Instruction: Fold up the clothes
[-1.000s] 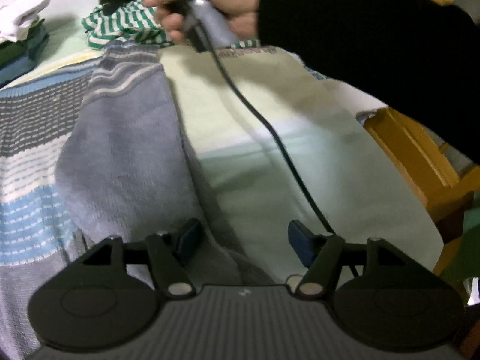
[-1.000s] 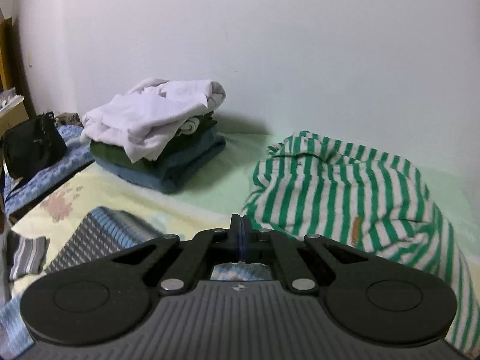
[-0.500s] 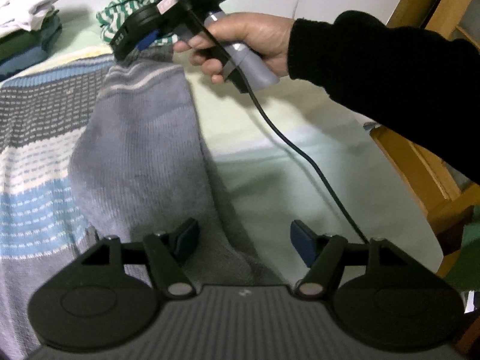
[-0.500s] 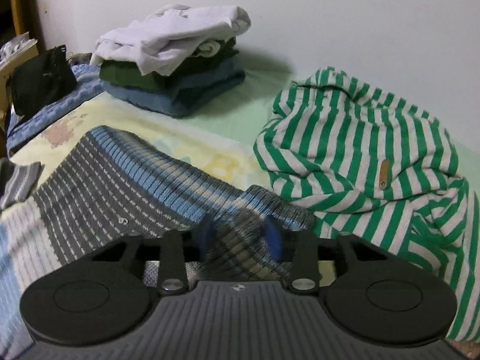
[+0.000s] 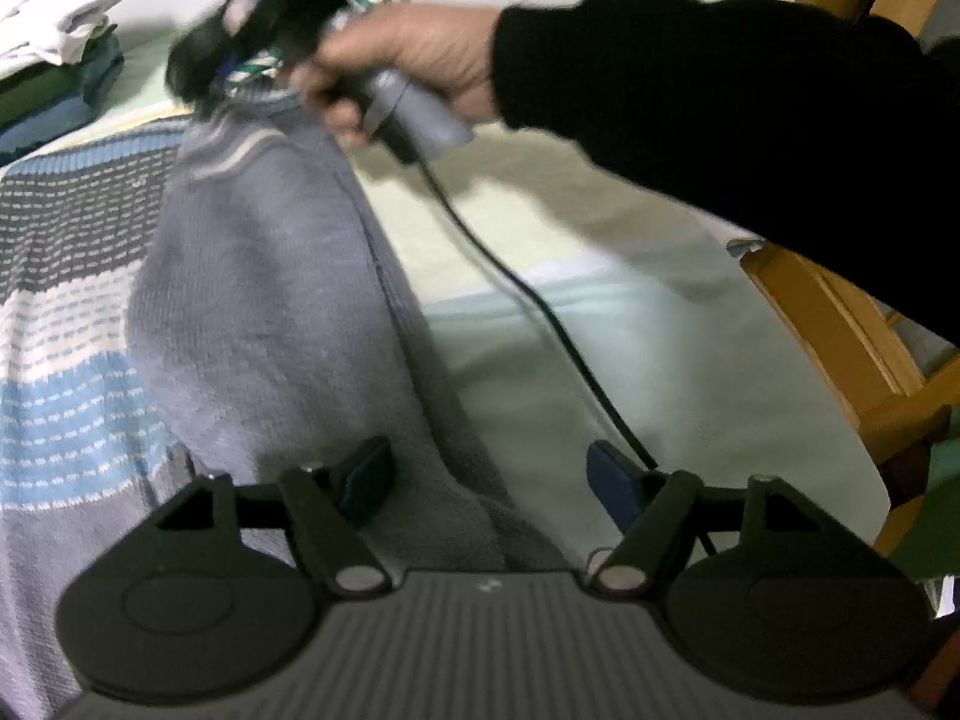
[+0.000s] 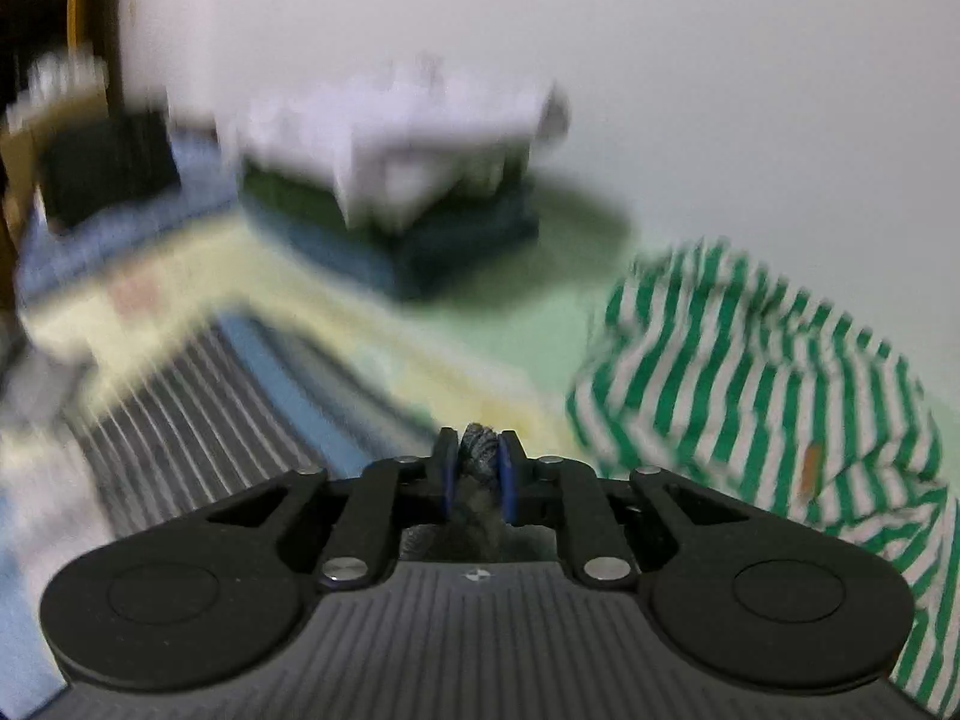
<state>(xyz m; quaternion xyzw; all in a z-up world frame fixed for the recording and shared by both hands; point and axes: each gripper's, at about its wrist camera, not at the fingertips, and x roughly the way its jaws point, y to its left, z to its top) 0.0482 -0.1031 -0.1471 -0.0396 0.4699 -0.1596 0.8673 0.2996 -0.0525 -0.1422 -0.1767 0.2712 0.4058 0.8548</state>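
A knit sweater with grey, white and blue stripes (image 5: 66,300) lies spread on the bed. Its grey sleeve (image 5: 264,300) is lifted at the cuff end. My left gripper (image 5: 489,480) is open and low over the sleeve's near part. My right gripper (image 6: 476,468) is shut on the sleeve's cuff (image 6: 477,441); in the left wrist view it (image 5: 240,66) holds the cuff up at the far end, blurred by motion. The sweater's body (image 6: 198,414) shows blurred in the right wrist view.
A green-and-white striped garment (image 6: 750,384) lies crumpled at the right by the wall. A stack of folded clothes (image 6: 396,192) with a white one on top stands further back. A wooden frame (image 5: 840,330) borders the bed's right side. A black cable (image 5: 540,312) trails over the sheet.
My right gripper has closed on the sleeve's cuff and lifted it, moving fast. The left gripper has stayed open over the sleeve.
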